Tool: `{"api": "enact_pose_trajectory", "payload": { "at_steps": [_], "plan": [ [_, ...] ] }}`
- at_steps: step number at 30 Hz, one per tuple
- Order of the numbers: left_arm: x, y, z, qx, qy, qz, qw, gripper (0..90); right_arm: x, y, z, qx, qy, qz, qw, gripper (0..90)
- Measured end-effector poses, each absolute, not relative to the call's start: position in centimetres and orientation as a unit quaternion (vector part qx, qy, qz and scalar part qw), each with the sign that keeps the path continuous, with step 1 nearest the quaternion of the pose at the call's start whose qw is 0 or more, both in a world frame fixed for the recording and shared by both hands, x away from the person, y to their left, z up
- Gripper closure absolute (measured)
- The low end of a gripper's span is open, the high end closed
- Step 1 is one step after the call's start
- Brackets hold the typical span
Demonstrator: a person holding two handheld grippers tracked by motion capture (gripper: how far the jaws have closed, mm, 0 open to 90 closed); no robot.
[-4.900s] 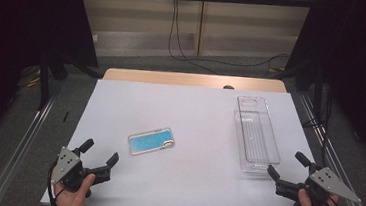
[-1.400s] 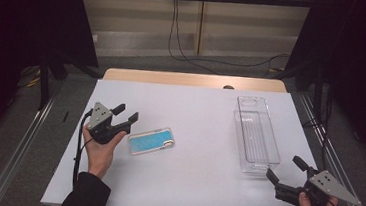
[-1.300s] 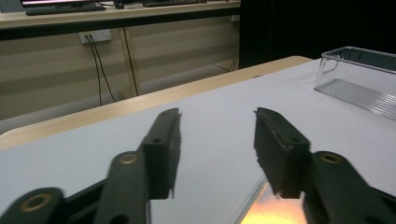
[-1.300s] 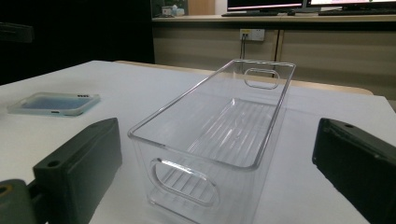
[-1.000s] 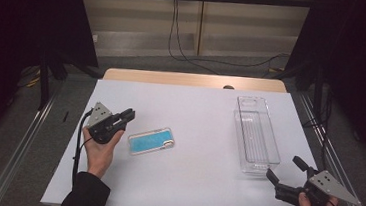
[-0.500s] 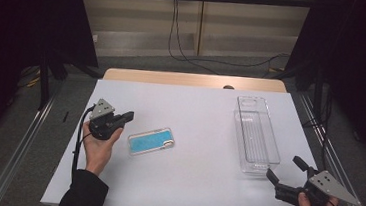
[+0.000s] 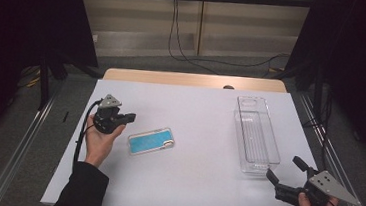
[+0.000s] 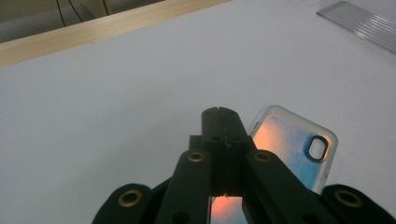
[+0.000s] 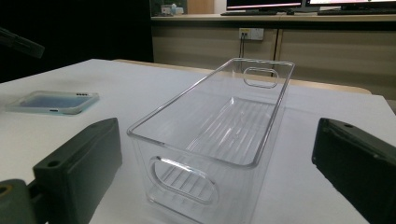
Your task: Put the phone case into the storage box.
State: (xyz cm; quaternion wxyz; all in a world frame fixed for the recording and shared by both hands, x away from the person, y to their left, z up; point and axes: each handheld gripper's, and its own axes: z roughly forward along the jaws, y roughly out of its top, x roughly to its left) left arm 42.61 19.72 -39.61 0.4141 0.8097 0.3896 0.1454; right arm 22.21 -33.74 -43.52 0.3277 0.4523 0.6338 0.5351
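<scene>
From above, a blue phone case point(image 7: 151, 140) lies flat left of centre on the white table point(image 7: 195, 109), with the left gripper point(image 7: 127, 117) just beside its left end and a clear plastic bin point(image 7: 257, 136) well apart at the right. The left gripper view adds that its jaws are clenched together on nothing, tips over the case's near edge. The right gripper point(image 7: 285, 173), at the near right corner, stands released, and its view looks through wide jaws into the empty bin's near end.
</scene>
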Motion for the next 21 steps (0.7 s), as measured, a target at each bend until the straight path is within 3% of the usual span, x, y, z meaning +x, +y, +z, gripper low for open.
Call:
{"api": "enact_pose_trajectory", "payload": {
  "at_steps": [21],
  "plan": [
    [44.0, 19.0, -42.1, 0.835, 0.402, 0.127, 0.353, 90.0, 22.1, -33.7, -43.5, 0.453, 0.633, 0.534, 0.328, 1.6]
  ]
}}
